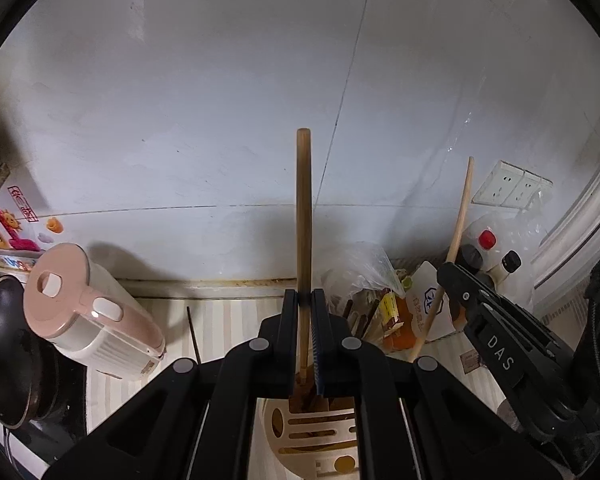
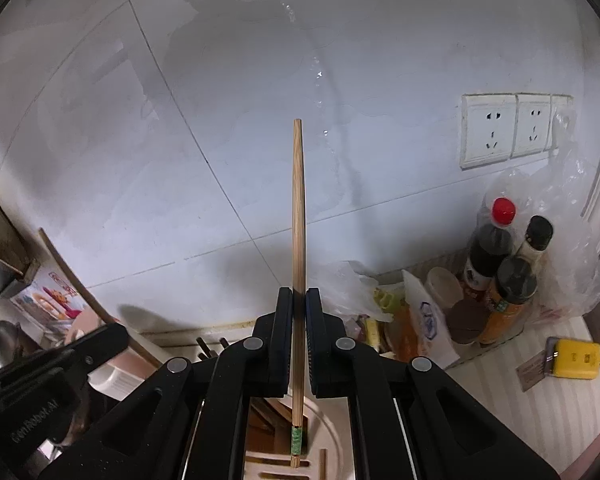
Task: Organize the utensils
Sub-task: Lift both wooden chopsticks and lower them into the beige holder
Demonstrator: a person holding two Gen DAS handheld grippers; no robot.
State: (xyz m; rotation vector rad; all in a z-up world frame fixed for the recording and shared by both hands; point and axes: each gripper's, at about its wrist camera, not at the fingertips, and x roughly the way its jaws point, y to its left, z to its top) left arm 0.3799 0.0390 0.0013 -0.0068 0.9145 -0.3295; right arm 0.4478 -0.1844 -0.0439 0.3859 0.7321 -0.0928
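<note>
My left gripper [image 1: 305, 300] is shut on a dark brown wooden chopstick [image 1: 303, 216] that stands upright. Its lower end dips toward the beige slotted utensil holder [image 1: 316, 432] directly beneath. In the right wrist view my right gripper [image 2: 299, 296] is shut on a paler chopstick [image 2: 298, 208] with a green band near its bottom end, which hangs over the holder's lid [image 2: 332, 436]. Each gripper shows in the other's view: the right gripper [image 1: 450, 270] with its pale chopstick [image 1: 460, 216], and the left gripper [image 2: 116, 334] with its stick [image 2: 70, 272]. Both hover close together over the holder.
A pink and white kettle [image 1: 80, 308] and a black pan [image 1: 4, 348] stand at the left. A plastic bag of packets [image 1: 366, 276] and sauce bottles [image 2: 500, 248] crowd the back right corner below wall sockets [image 2: 496, 128]. A yellow box [image 2: 576, 358] lies on the striped counter.
</note>
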